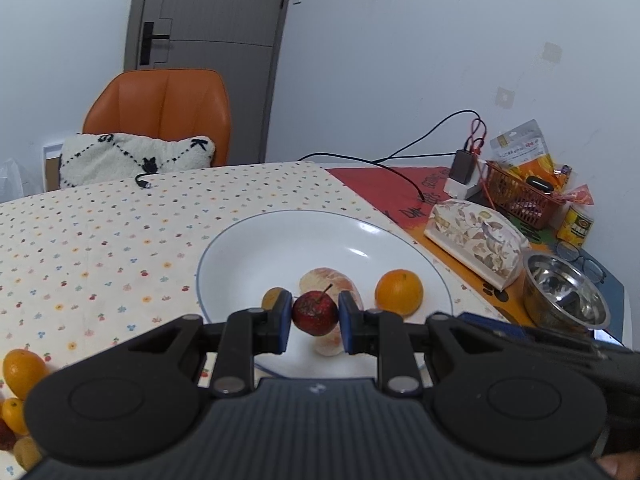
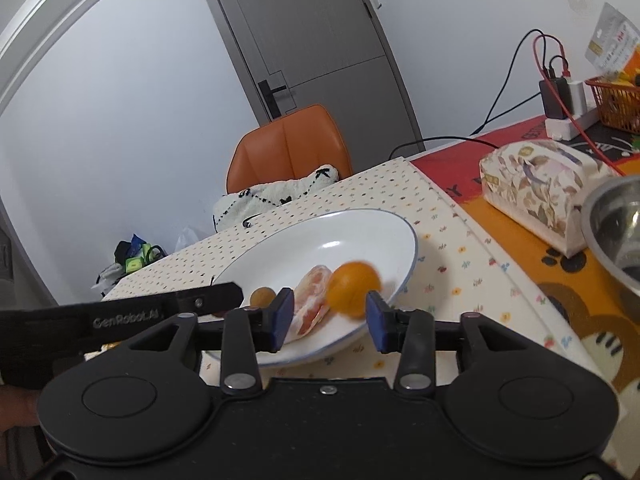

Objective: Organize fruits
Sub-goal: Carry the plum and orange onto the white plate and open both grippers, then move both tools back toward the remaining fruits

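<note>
On the table (image 1: 100,232) sits a plate (image 1: 280,240) holding an orange (image 1: 399,292), a peeled segment (image 1: 326,278) to its left, a small fruit (image 1: 273,297) further left; tissue box (image 1: 476,244) and bowl (image 1: 564,292) to the right

We see a glossy white glazed plate (image 1: 280,236), shiny steel bowl (image 1: 564,292), matt printed cloth on the table (image 1: 100,240), smooth orange leather-look chair (image 1: 160,108).

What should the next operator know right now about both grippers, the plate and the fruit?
Left gripper: shut on a small red fruit, held over the white plate.
Right gripper: open, the orange loose and blurred between its pads.
In plate: the orange, a peeled citrus piece, a small brown fruit.
Left to do: set down the red fruit, then fetch the small oranges still on the tablecloth.
</note>
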`<state>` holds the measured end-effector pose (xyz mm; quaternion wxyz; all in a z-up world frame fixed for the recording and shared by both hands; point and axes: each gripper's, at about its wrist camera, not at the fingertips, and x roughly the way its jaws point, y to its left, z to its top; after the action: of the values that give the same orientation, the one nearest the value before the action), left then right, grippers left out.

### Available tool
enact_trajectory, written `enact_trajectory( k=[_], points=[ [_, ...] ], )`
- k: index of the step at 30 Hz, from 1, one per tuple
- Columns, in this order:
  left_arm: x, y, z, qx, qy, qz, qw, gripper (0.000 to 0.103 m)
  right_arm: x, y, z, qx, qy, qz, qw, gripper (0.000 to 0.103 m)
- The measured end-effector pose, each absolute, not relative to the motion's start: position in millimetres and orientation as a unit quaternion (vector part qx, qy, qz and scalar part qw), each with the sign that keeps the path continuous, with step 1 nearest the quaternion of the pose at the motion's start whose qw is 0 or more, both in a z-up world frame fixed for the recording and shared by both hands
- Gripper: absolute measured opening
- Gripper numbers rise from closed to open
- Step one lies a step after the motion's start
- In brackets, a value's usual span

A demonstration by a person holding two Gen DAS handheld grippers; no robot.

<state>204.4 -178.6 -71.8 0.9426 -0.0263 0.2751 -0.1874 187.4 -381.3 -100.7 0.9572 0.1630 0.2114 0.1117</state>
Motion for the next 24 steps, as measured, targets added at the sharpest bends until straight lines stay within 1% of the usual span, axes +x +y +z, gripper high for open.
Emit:
enact_trajectory(
  k=[1,4,6,8,9,10,11,13,14,15,19,24],
  points=[
    [203,-178,-70,-0.024,0.268,-0.185,0.945,0.027,186,-381,-100,0.161,0.212,0.112,0.957,0.042],
    [197,-174,-65,-0.016,0.254,-0.173,0.951,0.028,183,-380,-99,0.158,0.212,0.110,0.958,0.046],
    [194,-168,-62,-0.021,0.257,-0.172,0.951,0.030,181,-379,-97,0.157,0.211,0.107,0.959,0.053],
    [190,-162,-60,-0.026,0.257,-0.170,0.951,0.034,178,-378,-96,0.154,0.210,0.100,0.960,0.055],
    [188,-159,-59,-0.027,0.254,-0.168,0.952,0.039,177,-377,-95,0.153,0.209,0.099,0.961,0.055],
    [185,-158,-58,-0.025,0.251,-0.165,0.954,0.048,176,-375,-95,0.151,0.209,0.100,0.961,0.055],
    [183,-155,-56,-0.022,0.246,-0.162,0.955,0.053,175,-373,-94,0.148,0.209,0.102,0.961,0.056],
    [177,-150,-54,-0.018,0.235,-0.158,0.959,0.069,172,-368,-92,0.136,0.203,0.099,0.965,0.064],
    [175,-147,-53,-0.017,0.233,-0.156,0.960,0.072,171,-365,-91,0.129,0.199,0.093,0.967,0.074],
    [173,-144,-52,-0.018,0.232,-0.153,0.960,0.074,170,-362,-90,0.123,0.194,0.088,0.969,0.080],
    [168,-127,-49,-0.028,0.231,-0.137,0.963,0.077,171,-352,-85,0.119,0.190,0.105,0.969,0.081],
    [161,-101,-48,-0.044,0.221,-0.108,0.968,0.086,172,-336,-80,0.109,0.184,0.119,0.970,0.089]
  ],
)
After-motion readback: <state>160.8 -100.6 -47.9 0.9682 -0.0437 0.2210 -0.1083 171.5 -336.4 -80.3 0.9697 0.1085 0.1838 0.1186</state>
